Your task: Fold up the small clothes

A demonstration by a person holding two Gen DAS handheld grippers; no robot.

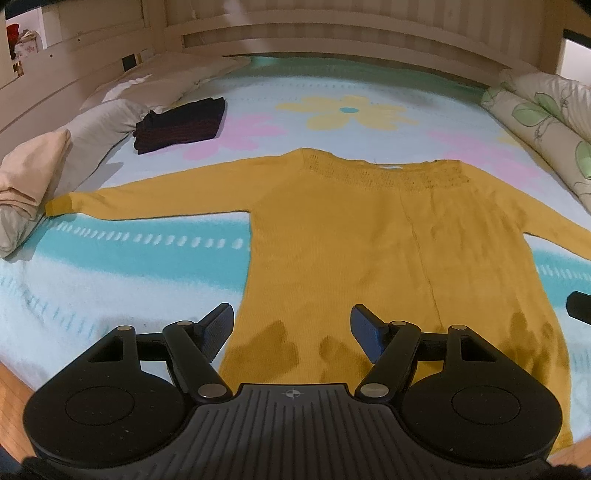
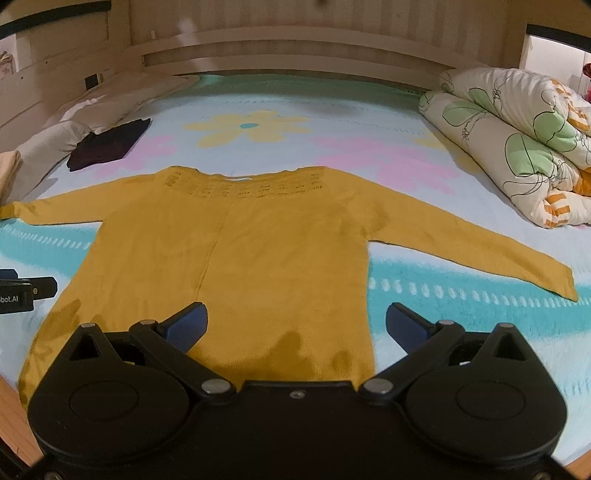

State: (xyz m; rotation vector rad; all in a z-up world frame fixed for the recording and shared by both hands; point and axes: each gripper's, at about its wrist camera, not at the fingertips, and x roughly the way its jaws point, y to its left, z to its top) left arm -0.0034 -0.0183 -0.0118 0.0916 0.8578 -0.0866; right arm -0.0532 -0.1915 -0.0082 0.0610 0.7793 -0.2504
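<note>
A mustard-yellow long-sleeved knit sweater (image 1: 351, 236) lies flat on the bed, both sleeves spread out to the sides, neckline toward the headboard; it also shows in the right wrist view (image 2: 236, 258). My left gripper (image 1: 291, 325) is open and empty, hovering over the sweater's lower left hem. My right gripper (image 2: 295, 325) is open and empty over the lower right hem. The left gripper's edge (image 2: 26, 291) shows at the left of the right wrist view, and the right gripper's tip (image 1: 580, 306) at the right of the left wrist view.
A folded dark garment (image 1: 181, 125) lies at the far left of the bed (image 1: 110, 266). Pillows (image 1: 92, 129) and a folded peach cloth (image 1: 33, 170) line the left side. A rolled floral quilt (image 2: 517, 144) lies at the right. A wooden headboard (image 1: 332, 33) stands behind.
</note>
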